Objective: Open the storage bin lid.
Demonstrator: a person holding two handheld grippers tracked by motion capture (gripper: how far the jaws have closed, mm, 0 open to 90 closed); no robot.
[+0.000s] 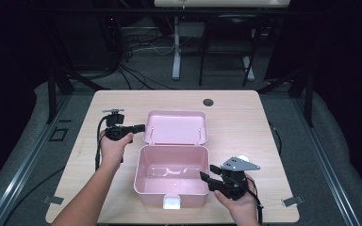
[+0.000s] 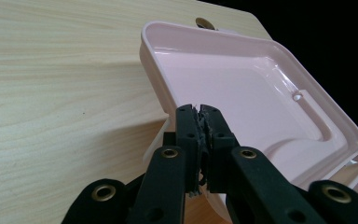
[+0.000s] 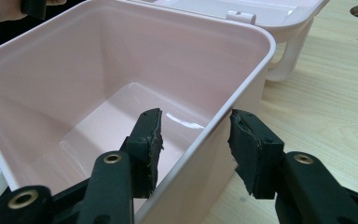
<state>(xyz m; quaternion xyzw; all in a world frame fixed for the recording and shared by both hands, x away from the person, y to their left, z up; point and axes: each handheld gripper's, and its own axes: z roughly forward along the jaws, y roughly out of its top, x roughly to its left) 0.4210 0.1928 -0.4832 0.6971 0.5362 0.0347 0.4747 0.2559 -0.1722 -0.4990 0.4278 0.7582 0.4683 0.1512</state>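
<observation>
Now the left claw (image 2: pixel 200 109) pinches the lid's (image 2: pixel 242 84) rim — the right claw (image 3: pixel 193 135), parted, straddles the box wall (image 3: pixel 223 121).

A lab recording bay, dark all around.
I worked at a pale wooden worktop (image 1: pixel 245 113) ringed by black frame struts (image 1: pixel 52 94), loose cables (image 1: pixel 136 77) on the grey floor (image 1: pixel 320 155), another desk's legs (image 1: pixel 176 52) behind.

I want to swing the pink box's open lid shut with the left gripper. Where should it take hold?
Grip the thin rim of the lid at its left edge, coming from the left side. The lid lies folded back, hollow side up, so that upturned rim stands free. The left gripper looks already shut there, jaws together at the rim.
</observation>
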